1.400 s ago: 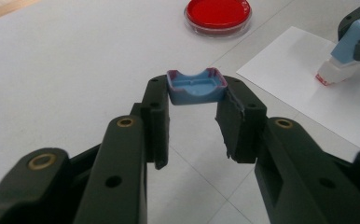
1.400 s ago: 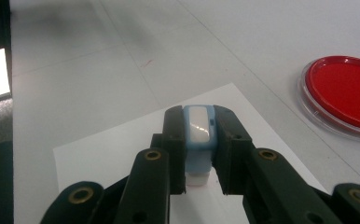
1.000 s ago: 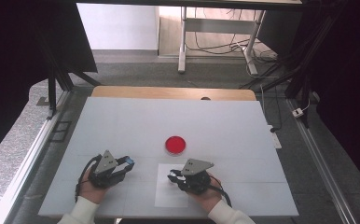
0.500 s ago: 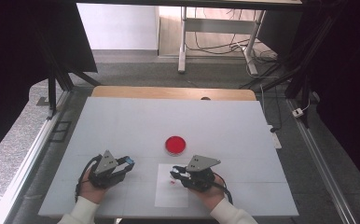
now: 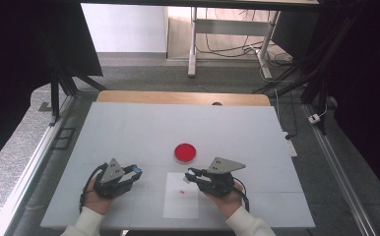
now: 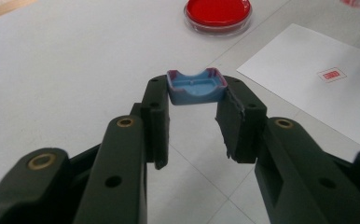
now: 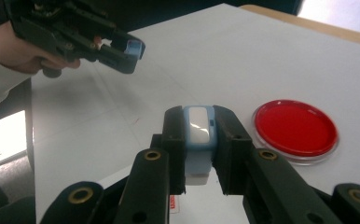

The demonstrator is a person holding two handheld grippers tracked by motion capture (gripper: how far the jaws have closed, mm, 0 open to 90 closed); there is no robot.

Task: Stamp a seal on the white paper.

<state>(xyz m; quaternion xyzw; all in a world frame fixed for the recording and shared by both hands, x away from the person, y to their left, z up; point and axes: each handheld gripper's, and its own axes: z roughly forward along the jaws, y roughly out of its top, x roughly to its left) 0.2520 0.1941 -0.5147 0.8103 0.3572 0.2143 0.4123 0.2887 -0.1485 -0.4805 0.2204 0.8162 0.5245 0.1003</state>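
Note:
My left gripper point(image 5: 135, 172) rests low over the white table point(image 5: 129, 128), shut on a small blue cap point(image 6: 196, 87) held by its two sides, hollow side up. My right gripper point(image 5: 192, 175) hovers just above the white paper point(image 5: 180, 206), shut on a blue and white stamp point(image 7: 198, 135) that sits upright between its jaws. A small red stamped mark point(image 5: 183, 191) shows on the paper below it, also seen as the rectangular mark point(image 6: 331, 74) in the left gripper view. The left gripper point(image 7: 122, 51) with the cap point(image 7: 134, 48) appears at the upper left of the right gripper view.
A round red dish with a clear rim point(image 5: 185, 153) sits on the table just beyond the paper, between the two grippers. A wooden board edge point(image 5: 183, 98) runs along the table's far side. Dark frames and cables stand past the table.
My right gripper has lifted off the paper and drifted a little right with the stamp, and the red mark now shows on the sheet. The left gripper has stayed put.

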